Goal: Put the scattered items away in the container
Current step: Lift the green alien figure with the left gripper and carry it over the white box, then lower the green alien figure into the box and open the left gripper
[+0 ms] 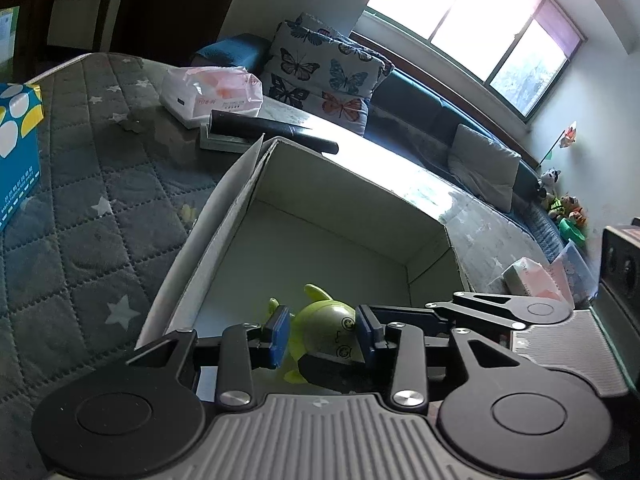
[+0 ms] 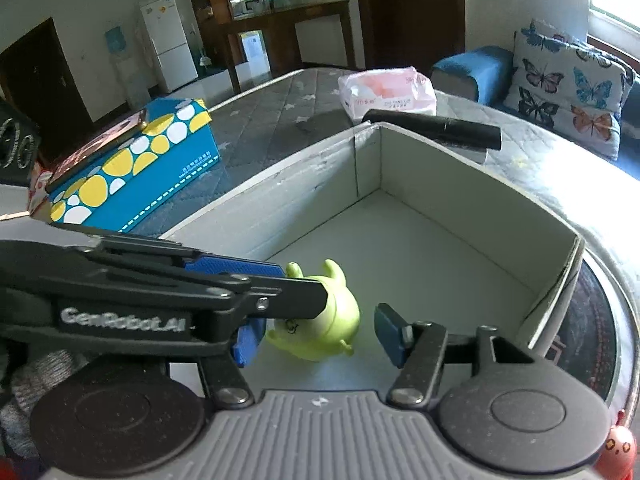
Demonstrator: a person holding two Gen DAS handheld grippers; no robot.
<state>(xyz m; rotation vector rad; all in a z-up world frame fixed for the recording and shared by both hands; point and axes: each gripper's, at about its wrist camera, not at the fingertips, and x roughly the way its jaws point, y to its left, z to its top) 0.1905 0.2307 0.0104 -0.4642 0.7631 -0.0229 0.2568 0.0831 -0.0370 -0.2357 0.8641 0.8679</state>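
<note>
A lime-green alien toy (image 1: 326, 330) lies on the floor of an open white cardboard box (image 1: 340, 216). My left gripper (image 1: 323, 336) reaches into the box with its blue pads on both sides of the toy; contact is unclear. In the right wrist view the toy (image 2: 320, 320) lies on its side on the box floor, and the left gripper's arm (image 2: 180, 288) crosses over it. My right gripper (image 2: 320, 338) is open and empty just above the box (image 2: 460, 208), the toy between and beyond its pads.
On the quilted table: a blue tissue box (image 2: 132, 172), a pink-white tissue pack (image 2: 388, 92), and a black cylinder (image 2: 436, 128) behind the box. A small red figure (image 2: 618, 450) sits at the lower right. A sofa with butterfly cushions (image 1: 324, 72) stands behind.
</note>
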